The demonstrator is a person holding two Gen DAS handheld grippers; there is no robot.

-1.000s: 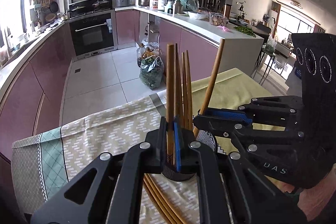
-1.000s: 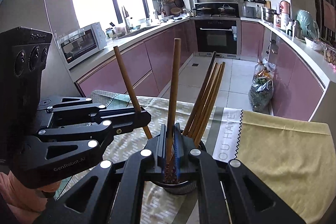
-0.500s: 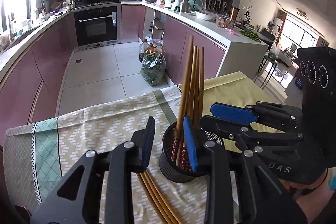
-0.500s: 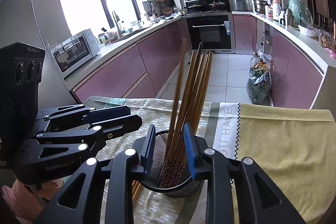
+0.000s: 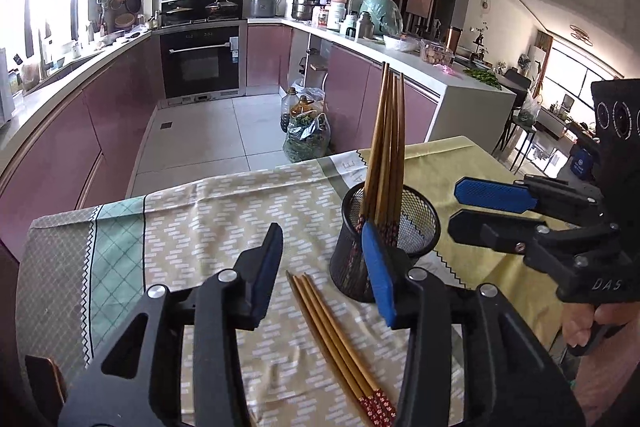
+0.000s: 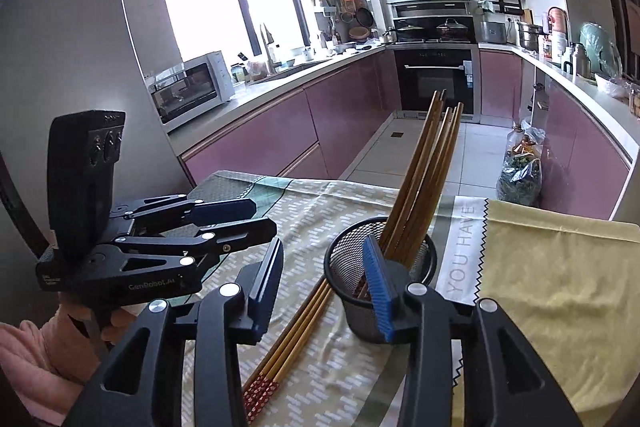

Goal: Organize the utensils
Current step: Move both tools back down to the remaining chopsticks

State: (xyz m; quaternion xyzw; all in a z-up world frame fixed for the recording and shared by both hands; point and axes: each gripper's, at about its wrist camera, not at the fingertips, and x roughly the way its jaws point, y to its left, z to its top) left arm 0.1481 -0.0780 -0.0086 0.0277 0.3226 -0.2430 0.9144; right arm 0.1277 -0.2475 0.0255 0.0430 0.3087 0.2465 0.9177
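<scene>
A black mesh cup (image 5: 416, 223) stands on the tablecloth with several brown chopsticks (image 5: 386, 147) upright in it. A few loose chopsticks (image 5: 336, 339) lie flat on the cloth in front of the cup. My left gripper (image 5: 322, 247) hangs above the loose ones, just left of the cup, its jaws opening with nothing between the pads. My right gripper (image 5: 458, 205) hovers to the right of the cup. In the right wrist view the right gripper (image 6: 323, 251) is also opening and holds nothing. There the cup (image 6: 348, 259), the standing chopsticks (image 6: 424, 179), the loose chopsticks (image 6: 296, 335) and the left gripper (image 6: 264, 217) all show.
The patterned tablecloth (image 5: 208, 227) turns into a yellow cloth (image 6: 560, 287) on the right. The table's far edge drops to the tiled kitchen floor, where a bag of greens (image 5: 306, 141) stands. A hand in a pink sleeve (image 6: 28, 359) holds the left gripper.
Each gripper was shut on one chopstick above the cup; both have let go, opened and drawn back. Those chopsticks now stand in the cup with the others.
</scene>
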